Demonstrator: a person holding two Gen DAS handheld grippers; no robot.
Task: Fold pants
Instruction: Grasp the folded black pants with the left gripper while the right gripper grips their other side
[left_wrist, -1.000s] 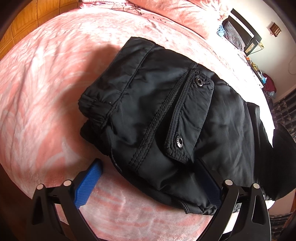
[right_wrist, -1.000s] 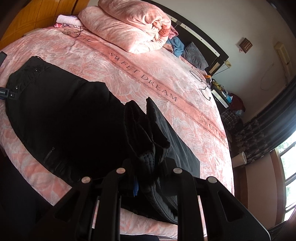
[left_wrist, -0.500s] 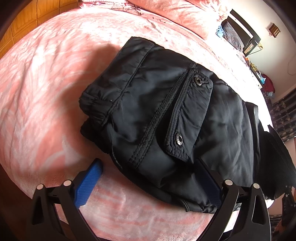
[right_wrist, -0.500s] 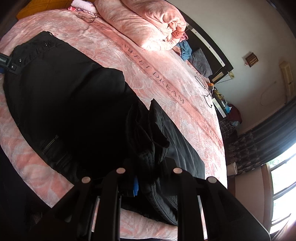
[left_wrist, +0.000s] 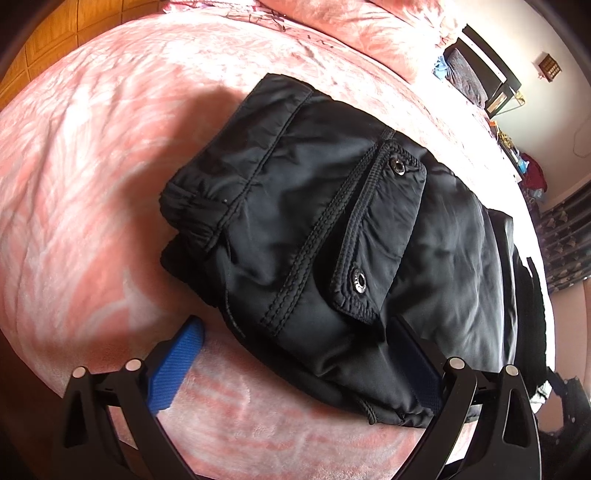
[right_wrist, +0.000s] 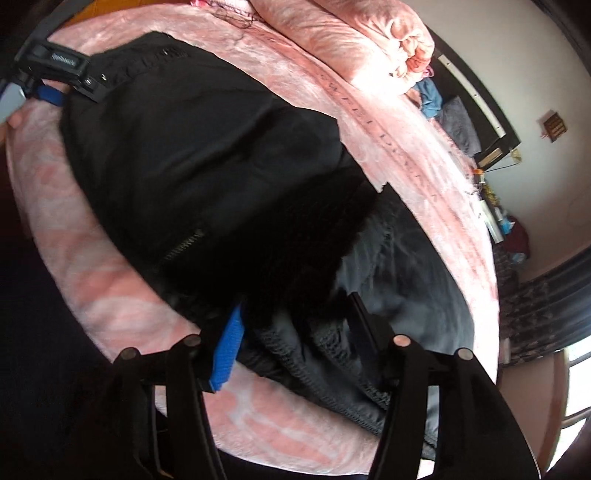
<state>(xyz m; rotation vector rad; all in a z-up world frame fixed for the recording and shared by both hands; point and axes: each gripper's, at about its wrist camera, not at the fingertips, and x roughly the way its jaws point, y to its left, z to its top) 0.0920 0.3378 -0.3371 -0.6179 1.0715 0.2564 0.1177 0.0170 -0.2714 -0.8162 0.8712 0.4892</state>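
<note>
Left wrist — pants (left_wrist: 332, 236) lengthwise, waistband leftward

Each camera sits on a gripper and looks steeply down, close to the bed (left_wrist: 74, 166). Both see the black pants (left_wrist: 332, 236), one from the waist end, the other from the leg end.

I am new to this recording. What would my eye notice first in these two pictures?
First, the black pants lying in the middle of the pink bedspread, with a snap-buttoned pocket flap facing up. Next, the right gripper at the bed's near edge, its jaws opening around bunched black fabric, and the open left gripper at the pants' near edge.
</note>
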